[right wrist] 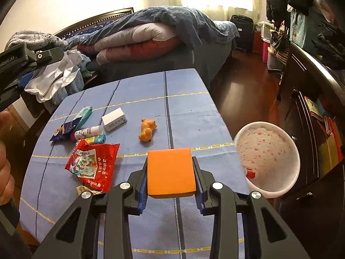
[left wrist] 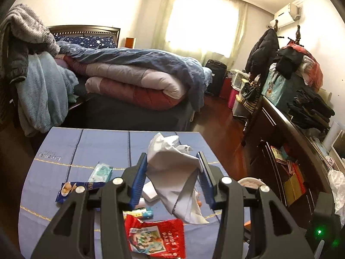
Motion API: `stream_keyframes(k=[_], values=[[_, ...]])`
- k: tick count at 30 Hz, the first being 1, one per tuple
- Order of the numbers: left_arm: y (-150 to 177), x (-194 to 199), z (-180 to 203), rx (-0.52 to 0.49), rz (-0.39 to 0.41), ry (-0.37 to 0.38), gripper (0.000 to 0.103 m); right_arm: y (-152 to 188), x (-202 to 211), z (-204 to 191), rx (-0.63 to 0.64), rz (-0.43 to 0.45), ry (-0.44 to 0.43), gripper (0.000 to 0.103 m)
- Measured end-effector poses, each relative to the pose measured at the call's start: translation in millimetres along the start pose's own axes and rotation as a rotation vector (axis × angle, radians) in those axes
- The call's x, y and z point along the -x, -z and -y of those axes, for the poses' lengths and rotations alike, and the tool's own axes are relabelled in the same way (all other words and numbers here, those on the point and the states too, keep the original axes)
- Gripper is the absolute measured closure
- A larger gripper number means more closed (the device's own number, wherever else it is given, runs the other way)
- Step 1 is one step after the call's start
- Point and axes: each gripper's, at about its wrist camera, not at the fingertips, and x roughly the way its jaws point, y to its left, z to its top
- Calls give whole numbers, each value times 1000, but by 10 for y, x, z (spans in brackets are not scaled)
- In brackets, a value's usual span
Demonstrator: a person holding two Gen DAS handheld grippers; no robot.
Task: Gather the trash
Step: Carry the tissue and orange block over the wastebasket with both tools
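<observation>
My left gripper (left wrist: 172, 161) is shut on a crumpled white tissue (left wrist: 172, 172) and holds it above the blue-clothed table (left wrist: 86, 146); it shows in the right wrist view (right wrist: 54, 75) at the far left. My right gripper (right wrist: 170, 161) is shut on an orange pad (right wrist: 170, 170) low over the table (right wrist: 194, 118). On the table lie a red snack wrapper (right wrist: 92, 164), also in the left wrist view (left wrist: 157, 239), a blue wrapper (right wrist: 64, 129), a teal tissue pack (right wrist: 84, 114), a white tube (right wrist: 88, 132), a white box (right wrist: 114, 119) and an orange toy (right wrist: 147, 129).
A white bin with a pink-speckled inside (right wrist: 267, 157) stands off the table's right edge. A bed with folded quilts (left wrist: 133, 79) lies beyond the table. A dark cabinet with clothes (left wrist: 301, 129) runs along the right. A hand (right wrist: 5, 151) shows at the left.
</observation>
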Motion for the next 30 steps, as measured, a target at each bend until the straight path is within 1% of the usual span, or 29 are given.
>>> stream_keyframes(k=[8,14,20,30], values=[[-23,-62,258,-43,0,30,57,12,45,206,-39,15,8,68],[-8,-207,579,-97,-13,72,57,13,85,454,-85,30,28,68],[52,-357,957,-150,-26,125,57,22,146,790,-142,50,71,68],[189,-627,1581,-222,-63,217,57,37,241,1379,-233,80,168,68]])
